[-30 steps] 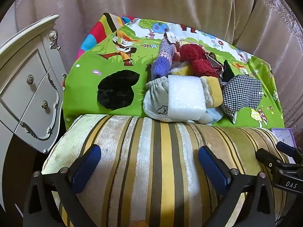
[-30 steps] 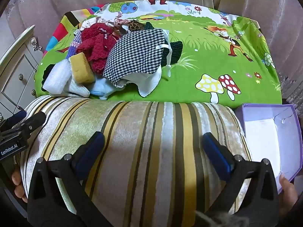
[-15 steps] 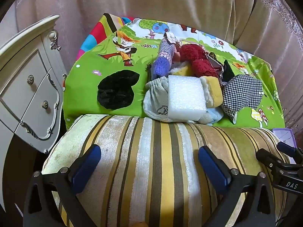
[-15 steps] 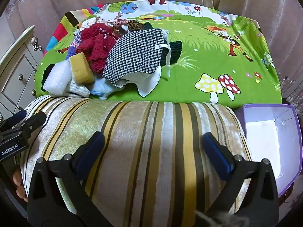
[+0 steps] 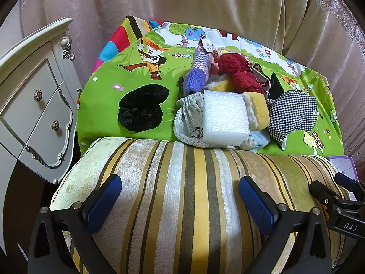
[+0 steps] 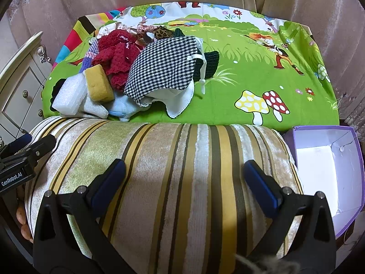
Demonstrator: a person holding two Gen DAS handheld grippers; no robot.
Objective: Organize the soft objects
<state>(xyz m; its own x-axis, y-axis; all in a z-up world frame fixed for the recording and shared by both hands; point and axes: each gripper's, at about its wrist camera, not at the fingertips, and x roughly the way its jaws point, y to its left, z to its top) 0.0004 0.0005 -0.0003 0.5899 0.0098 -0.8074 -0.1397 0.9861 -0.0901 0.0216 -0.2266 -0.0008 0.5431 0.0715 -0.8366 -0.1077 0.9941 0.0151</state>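
Note:
A heap of soft things lies on the green cartoon cloth: a white foam block, a yellow sponge, red knitwear, a purple knit piece, a checked cloth and a grey pouch. A black velvet piece lies apart on the left. My left gripper and right gripper both stand open above a striped cushion, holding nothing.
A purple box with a white inside stands open at the right of the cushion. A cream dresser with drawers is at the left. Curtains hang behind the cloth. A person's fingers show at the lower left.
Both grippers have hardly moved. The purple box has shifted slightly, and the hand seen at its lower right edge a second ago is gone from view.

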